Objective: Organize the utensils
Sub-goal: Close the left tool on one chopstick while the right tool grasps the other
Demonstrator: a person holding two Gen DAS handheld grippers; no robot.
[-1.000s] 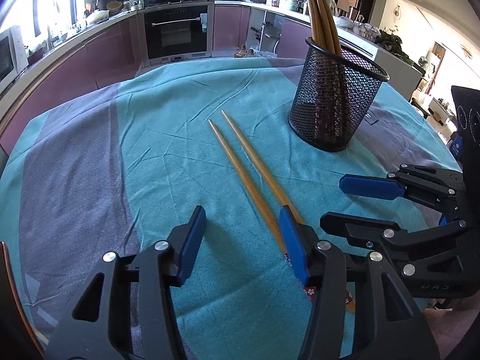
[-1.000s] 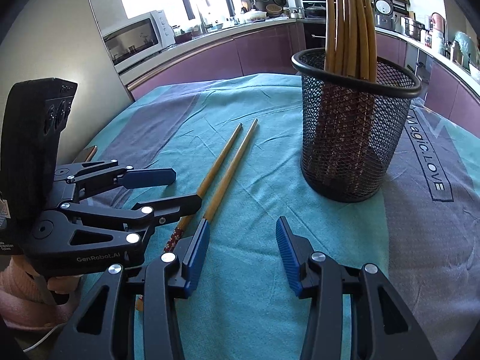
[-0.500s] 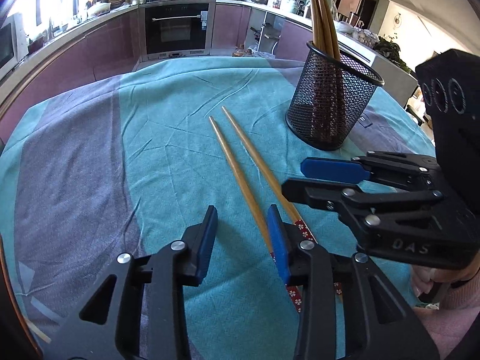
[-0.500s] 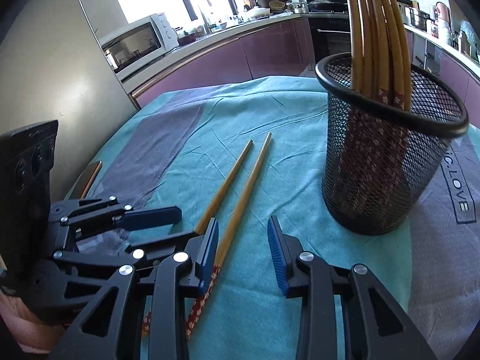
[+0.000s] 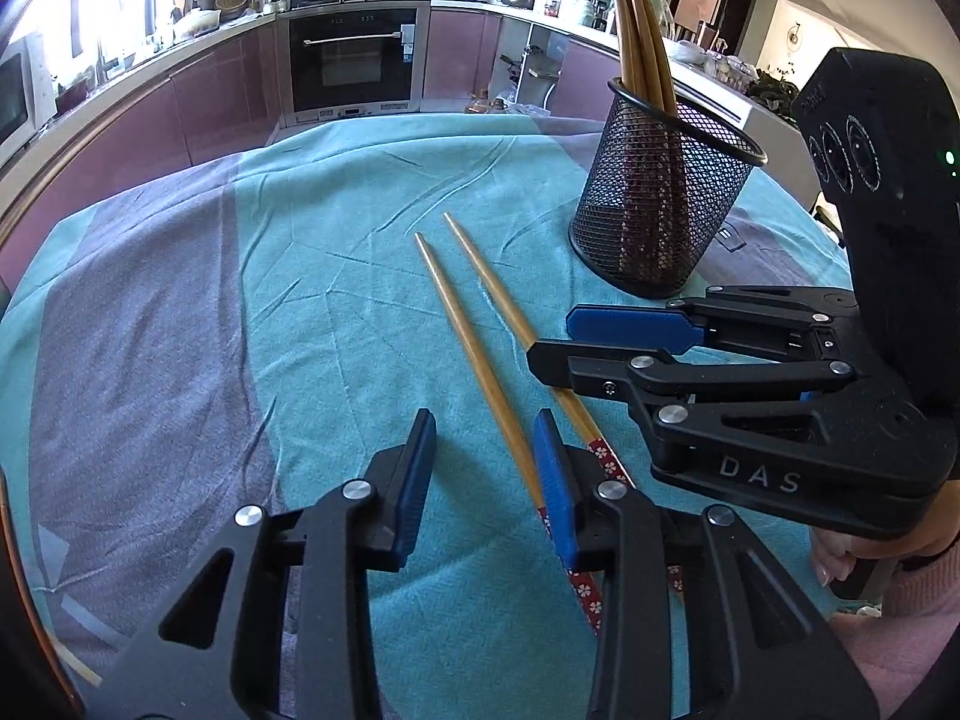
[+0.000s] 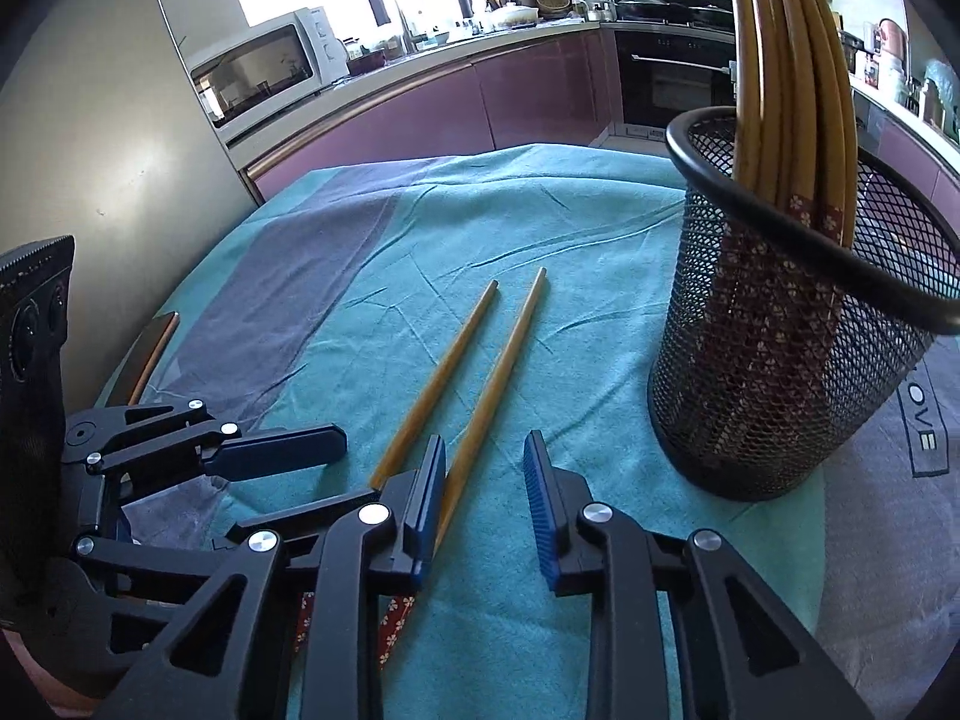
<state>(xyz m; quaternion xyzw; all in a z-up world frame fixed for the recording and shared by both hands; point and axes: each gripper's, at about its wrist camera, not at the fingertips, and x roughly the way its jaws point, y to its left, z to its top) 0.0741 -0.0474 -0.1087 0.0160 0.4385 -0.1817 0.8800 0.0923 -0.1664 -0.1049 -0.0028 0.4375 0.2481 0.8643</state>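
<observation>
Chopsticks are what is being tidied: two loose ones lie side by side on the teal cloth point(image 5: 336, 276) that covers the worktop, near the black mesh holder point(image 5: 660, 204), thin tips pointing away, patterned ends nearest the grippers.

Going left to right in the left wrist view: the left gripper point(image 5: 483, 480) has its jaws spread with only cloth between them, its right jaw resting just beside the left chopstick point(image 5: 474, 354). The right chopstick point(image 5: 510, 312) passes under the right gripper point(image 5: 549, 336), whose jaws are closing with nothing between them; in its own view both sticks lie left of the gap. Furthest right is the holder, standing upright with a bundle of chopsticks point(image 6: 786, 72) in it.

This looks like the reach before a pick-up. The next move calls for shifting a gripper sideways so that one stick sits squarely between the jaws, then pinching and lifting it into the holder.

Count: two loose chopsticks, one holder, roughly five or six sticks inside it, though they overlap too much to be sure.
</observation>
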